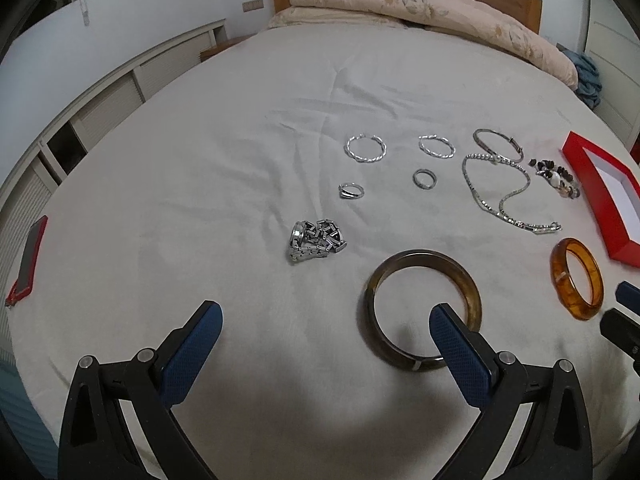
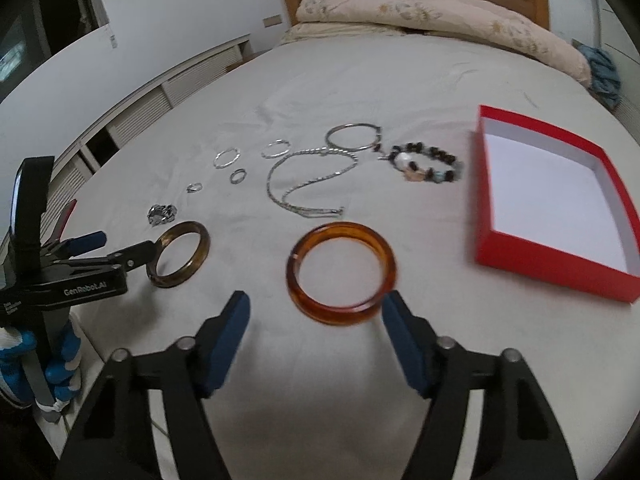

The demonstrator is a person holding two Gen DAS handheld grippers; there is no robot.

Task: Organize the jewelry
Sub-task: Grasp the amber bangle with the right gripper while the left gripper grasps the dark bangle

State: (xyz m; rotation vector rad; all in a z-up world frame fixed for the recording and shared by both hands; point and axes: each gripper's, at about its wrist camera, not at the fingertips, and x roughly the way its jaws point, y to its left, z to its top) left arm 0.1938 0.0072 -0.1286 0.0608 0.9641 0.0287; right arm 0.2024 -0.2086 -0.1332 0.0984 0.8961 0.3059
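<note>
Jewelry lies spread on a white bed sheet [image 1: 240,120]. My left gripper [image 1: 326,316] is open just above the sheet; its right finger reaches inside a dark brown bangle [image 1: 424,308]. A metal watch [image 1: 316,240] lies ahead of it. My right gripper [image 2: 316,308] is open, with an amber bangle [image 2: 340,272] lying just ahead between its fingertips. An open, empty red box [image 2: 556,204] sits to its right. Hoops, rings, a chain necklace [image 2: 304,184] and a bead bracelet [image 2: 428,164] lie further back.
A rolled floral quilt [image 1: 420,12] lies at the headboard. A phone in a red case [image 1: 28,260] rests at the sheet's left edge. White cabinets [image 1: 100,104] run along the left wall. The left gripper also shows in the right wrist view [image 2: 116,248].
</note>
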